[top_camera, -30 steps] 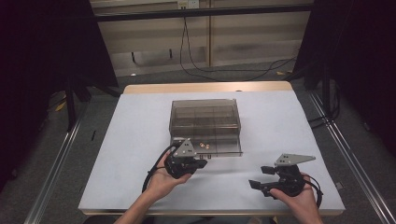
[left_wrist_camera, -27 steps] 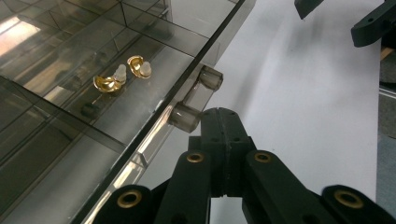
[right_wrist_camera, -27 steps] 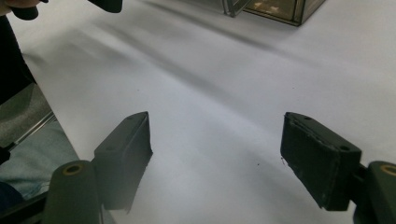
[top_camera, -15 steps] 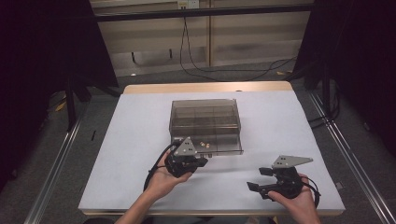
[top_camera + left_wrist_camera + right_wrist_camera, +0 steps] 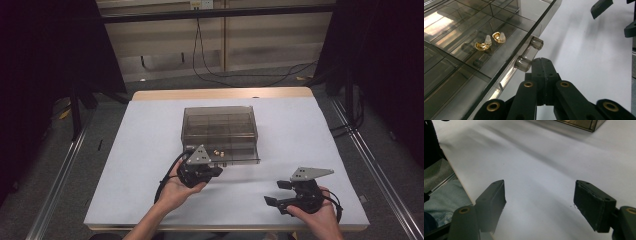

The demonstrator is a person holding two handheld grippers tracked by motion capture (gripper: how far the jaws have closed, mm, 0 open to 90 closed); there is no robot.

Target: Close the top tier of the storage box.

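A smoky clear drawer box [image 5: 220, 120] stands mid-table with its bottom drawer [image 5: 240, 152] pulled out toward me. Two small gold pieces with white tips [image 5: 490, 41] lie in one drawer compartment [image 5: 218, 151]. My left gripper [image 5: 218, 171] is shut, with nothing between its jaws. Its tip [image 5: 543, 62] rests right beside the drawer's clear bar handle [image 5: 529, 53]. My right gripper [image 5: 276, 193] is held near the table's front right, well apart from the box. It is open [image 5: 539, 195] over bare white table, with nothing between the jaws.
The white table top [image 5: 310, 135] has free room left and right of the box. Its front edge [image 5: 456, 177] runs close to the right gripper, with a person's jeans below. Cables lie on the floor [image 5: 240, 75] behind the table.
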